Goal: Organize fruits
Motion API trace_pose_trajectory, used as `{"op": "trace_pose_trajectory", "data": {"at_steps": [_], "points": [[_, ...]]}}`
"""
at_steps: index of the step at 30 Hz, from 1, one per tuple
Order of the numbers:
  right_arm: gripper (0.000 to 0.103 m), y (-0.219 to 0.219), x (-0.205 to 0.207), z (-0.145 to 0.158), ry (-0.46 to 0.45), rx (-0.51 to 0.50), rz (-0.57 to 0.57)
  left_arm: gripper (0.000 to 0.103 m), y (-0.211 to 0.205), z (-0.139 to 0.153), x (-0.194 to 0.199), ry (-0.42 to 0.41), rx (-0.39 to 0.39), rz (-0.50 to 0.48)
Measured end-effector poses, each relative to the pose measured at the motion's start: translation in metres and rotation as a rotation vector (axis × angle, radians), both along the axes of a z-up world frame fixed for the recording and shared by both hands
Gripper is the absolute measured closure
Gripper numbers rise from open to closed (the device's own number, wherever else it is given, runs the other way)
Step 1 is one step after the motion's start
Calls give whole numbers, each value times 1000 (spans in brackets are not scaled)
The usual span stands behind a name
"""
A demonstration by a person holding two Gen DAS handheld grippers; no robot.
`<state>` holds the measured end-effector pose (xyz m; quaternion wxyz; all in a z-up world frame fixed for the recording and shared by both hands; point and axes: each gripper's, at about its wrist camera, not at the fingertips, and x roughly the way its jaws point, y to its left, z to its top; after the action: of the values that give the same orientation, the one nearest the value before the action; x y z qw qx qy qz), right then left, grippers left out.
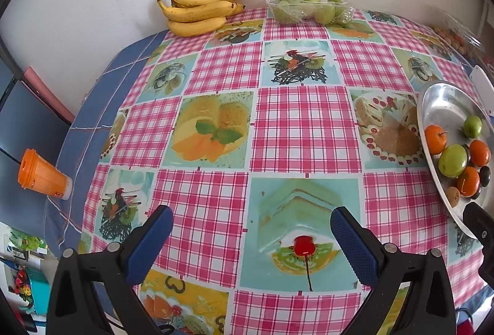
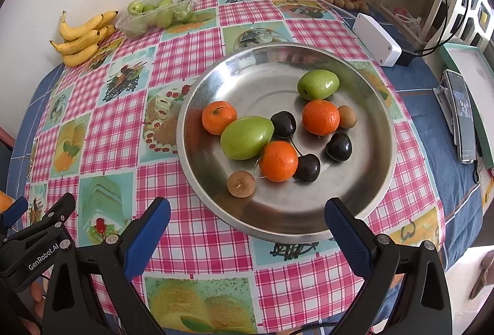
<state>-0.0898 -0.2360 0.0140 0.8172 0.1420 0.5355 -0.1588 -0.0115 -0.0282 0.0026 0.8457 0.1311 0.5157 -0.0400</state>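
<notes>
Both fisheye views are bright, evenly lit by soft daylight, with faint shadows. The metal bowl (image 2: 278, 230) carries pale glare patches and blurred reflections. Straight lines of the tablecloth (image 1: 305, 128) bow strongly toward the edges, and dark vignetting fills the corners. Focus is sharp centrally.

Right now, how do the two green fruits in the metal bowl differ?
The near green fruit looks larger and touches two oranges; the far green fruit looks smaller and lies alone toward the back of the metal bowl. Both are smooth, oval and lying on their sides.
</notes>
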Motion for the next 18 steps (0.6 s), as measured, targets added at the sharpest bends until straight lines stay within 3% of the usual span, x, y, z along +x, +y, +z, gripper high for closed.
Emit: {"op": "trace_pose_trajectory", "data": {"at_steps": [18], "points": [[3,0,0,-1,6,1,-5,0,1,-2,0,4,6,-3]]}}
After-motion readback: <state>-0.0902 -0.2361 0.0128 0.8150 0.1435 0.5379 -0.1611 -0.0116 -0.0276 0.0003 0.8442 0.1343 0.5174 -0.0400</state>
